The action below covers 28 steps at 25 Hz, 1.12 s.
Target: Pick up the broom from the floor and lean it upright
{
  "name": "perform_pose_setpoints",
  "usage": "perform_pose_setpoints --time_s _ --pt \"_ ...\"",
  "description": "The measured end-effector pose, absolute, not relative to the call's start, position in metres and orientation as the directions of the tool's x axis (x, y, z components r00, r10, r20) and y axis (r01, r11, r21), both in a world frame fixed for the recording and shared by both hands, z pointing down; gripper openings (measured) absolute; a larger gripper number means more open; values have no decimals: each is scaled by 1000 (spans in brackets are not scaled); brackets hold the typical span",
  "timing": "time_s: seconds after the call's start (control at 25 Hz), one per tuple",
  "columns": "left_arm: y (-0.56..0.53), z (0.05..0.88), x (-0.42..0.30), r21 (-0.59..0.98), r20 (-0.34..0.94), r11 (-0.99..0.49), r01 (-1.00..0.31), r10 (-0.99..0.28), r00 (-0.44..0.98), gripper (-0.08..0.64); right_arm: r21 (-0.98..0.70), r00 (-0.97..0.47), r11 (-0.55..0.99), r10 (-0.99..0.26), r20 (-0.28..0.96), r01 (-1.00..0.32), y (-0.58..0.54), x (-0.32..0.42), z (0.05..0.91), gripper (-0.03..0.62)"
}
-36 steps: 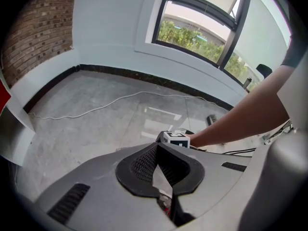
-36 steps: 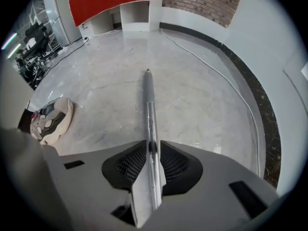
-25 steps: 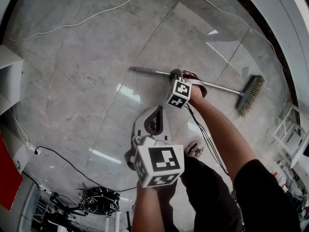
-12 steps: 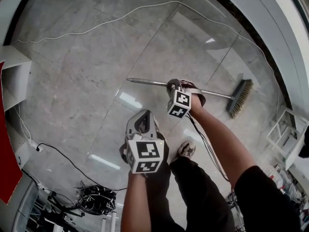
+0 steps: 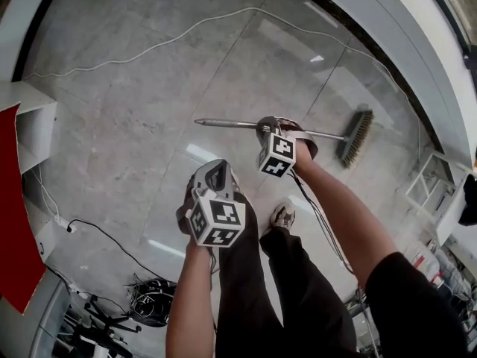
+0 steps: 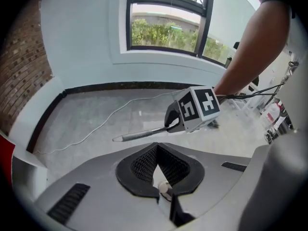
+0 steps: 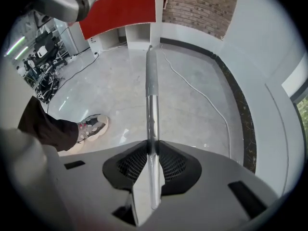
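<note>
Person straightens up, so the pale grey marble floor [image 5: 112, 125] drops away in the head view. The long metal-handled broom with tan bristle head [image 5: 231, 124] comes up too and now sits centre frame, still roughly level. Pick-up looks done, leaning not started. Right tool [image 5: 274, 130] stays clamped mid-handle. Left tool [image 5: 216, 176] rises just below it, jaws together, empty. Can't tell if the bristle head at upper right clears the floor. Handle section under the right tool is hidden.
</note>
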<state>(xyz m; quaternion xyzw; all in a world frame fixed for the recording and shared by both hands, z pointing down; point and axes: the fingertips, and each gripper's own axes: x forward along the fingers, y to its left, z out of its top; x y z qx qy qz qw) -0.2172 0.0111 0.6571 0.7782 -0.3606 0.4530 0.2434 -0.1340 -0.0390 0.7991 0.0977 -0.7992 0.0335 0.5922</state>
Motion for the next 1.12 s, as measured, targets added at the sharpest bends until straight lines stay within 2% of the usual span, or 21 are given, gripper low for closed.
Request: perform_pose_setpoints --time_s 0.44,0.88,1.12 --pt "-19 604 -199 45 863 -695 -717 -335 379 5 76 -276 968 -143 950 -240 -61 -115 728 72" --pt "-44 577 -200 38 853 -750 -661 -320 412 5 112 -280 934 -214 936 -340 -87 -101 686 71" --pt "-51 564 -183 30 844 -728 -685 -349 407 5 124 -324 918 -256 911 -377 -94 -88 656 71"
